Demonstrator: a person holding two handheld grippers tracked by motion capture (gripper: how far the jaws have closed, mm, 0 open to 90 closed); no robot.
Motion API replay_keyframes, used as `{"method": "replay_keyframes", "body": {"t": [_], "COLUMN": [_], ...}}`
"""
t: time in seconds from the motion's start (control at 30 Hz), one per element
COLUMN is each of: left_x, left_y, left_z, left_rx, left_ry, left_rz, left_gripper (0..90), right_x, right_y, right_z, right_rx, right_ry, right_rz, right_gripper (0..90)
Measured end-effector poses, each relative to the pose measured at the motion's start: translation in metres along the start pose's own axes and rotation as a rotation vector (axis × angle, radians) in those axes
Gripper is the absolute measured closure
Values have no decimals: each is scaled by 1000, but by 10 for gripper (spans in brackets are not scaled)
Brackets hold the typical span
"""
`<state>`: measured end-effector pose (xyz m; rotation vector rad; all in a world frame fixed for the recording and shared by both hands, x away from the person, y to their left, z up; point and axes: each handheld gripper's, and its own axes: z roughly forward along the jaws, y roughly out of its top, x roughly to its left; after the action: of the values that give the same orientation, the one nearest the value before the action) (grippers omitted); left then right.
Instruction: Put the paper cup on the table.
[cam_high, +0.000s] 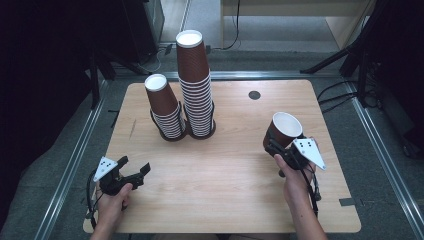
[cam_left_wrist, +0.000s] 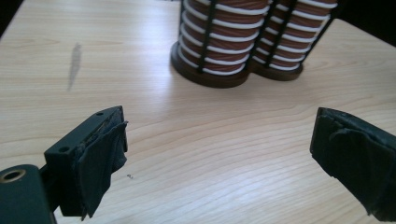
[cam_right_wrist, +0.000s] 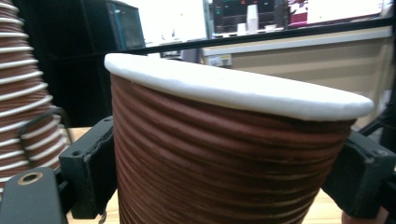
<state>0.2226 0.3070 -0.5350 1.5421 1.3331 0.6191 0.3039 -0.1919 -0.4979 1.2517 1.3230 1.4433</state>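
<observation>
1. Brown ribbed paper cup (cam_high: 283, 131) is sitting squeezed between the jaws of the right gripper (cam_high: 276, 146), tilted above the bench (cam_high: 225, 175); too hard a squeeze could be crushing its thin wall.
2. Left gripper (cam_high: 134, 170) is hovering wide open and empty; swinging carelessly, it could be toppling the taller cup stack (cam_high: 196, 85) or the shorter cup stack (cam_high: 165, 107).

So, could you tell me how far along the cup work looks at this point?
Done: one brown paper cup is off the stacks, mouth up. In hand: the right gripper is shut on it, above the table. The left gripper is open and holds nothing. Left: two upside-down stacks sit in wire holders, the tall stack and the short stack. Where the held cup goes, I cannot tell.
</observation>
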Motion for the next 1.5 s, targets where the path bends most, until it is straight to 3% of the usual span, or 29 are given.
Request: {"method": "replay_keyframes", "body": {"t": [0.27, 0.37, 0.47, 0.53, 0.63, 0.8, 0.97, 1.1, 1.27, 1.5], "left_x": [12, 15, 12, 11, 14, 21, 20, 19, 18, 18], "left_y": [-4, -6, -8, -8, -10, -10, -10, -10, -10, -10], "left_z": [0, 3, 7, 7, 7, 4, 5, 5, 6, 5], "left_rx": [17, 27, 39, 41, 28, 6, 7, 9, 10, 11], "left_ry": [44, 26, 19, 11, -3, -16, -18, -15, -14, -14], "left_rz": [-1, -30, -23, -18, -48, -101, -92, -90, -81, -81], "left_gripper": [38, 38, 38, 38, 38, 38, 38, 38, 38, 38], "right_x": [-23, -25, -26, -26, -27, -30, -33, -36, -39, -42], "right_y": [1, 0, 0, 1, 0, -4, -9, -16, -22, -30], "right_z": [4, 6, 9, 11, 16, 29, 44, 57, 69, 80], "right_rx": [-3, 6, 10, 3, 7, 21, 1, 29, 79, 78], "right_ry": [-61, -80, -95, -98, -98, -142, -171, -182, -176, -186], "right_rz": [-7, -15, -12, 17, 34, -37, -83, -76, -110, -120], "right_gripper": [111, 110, 109, 108, 108, 108, 108, 108, 106, 105]}}
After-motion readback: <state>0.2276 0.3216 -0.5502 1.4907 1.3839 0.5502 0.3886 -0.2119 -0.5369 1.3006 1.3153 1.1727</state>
